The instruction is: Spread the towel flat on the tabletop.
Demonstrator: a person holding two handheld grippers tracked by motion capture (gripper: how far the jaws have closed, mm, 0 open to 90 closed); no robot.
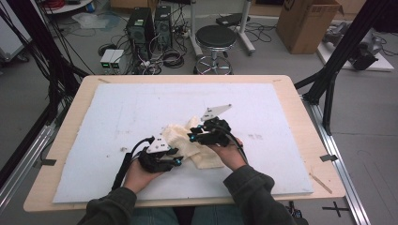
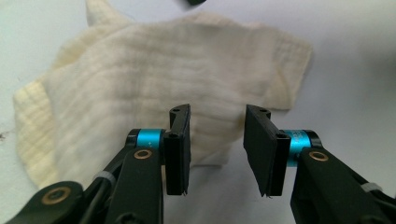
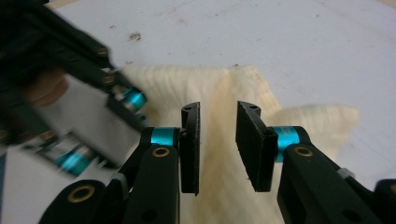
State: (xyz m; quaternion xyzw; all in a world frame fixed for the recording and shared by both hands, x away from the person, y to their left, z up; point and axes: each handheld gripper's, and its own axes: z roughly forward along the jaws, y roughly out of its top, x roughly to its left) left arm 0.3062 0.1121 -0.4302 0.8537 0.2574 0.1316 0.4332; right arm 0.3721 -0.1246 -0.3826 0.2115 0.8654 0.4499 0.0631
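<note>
Lying crumpled mid-tabletop [image 1: 117,117], the cloth [image 1: 197,143] (soft, light, judged limp) sits under both grippers, left [image 2: 217,151] and right [image 3: 218,149], fingers parted and pinching nothing; an edge or corner seems best to grasp.

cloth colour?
Cream cloth, faintly ribbed weave; clearest in the left gripper view.

Cloth [image 2: 154,70]: cream woven fabric, crinkled, soft, matt. Table [image 1: 300,117]: pale wood rim, smooth; its white sheet [image 1: 131,112] is matt, finely grained, with dark specks. Jaws: matt black plastic, with glossy blue metal collars [image 2: 150,138] and brass-coloured rivets [image 2: 143,154].
</note>
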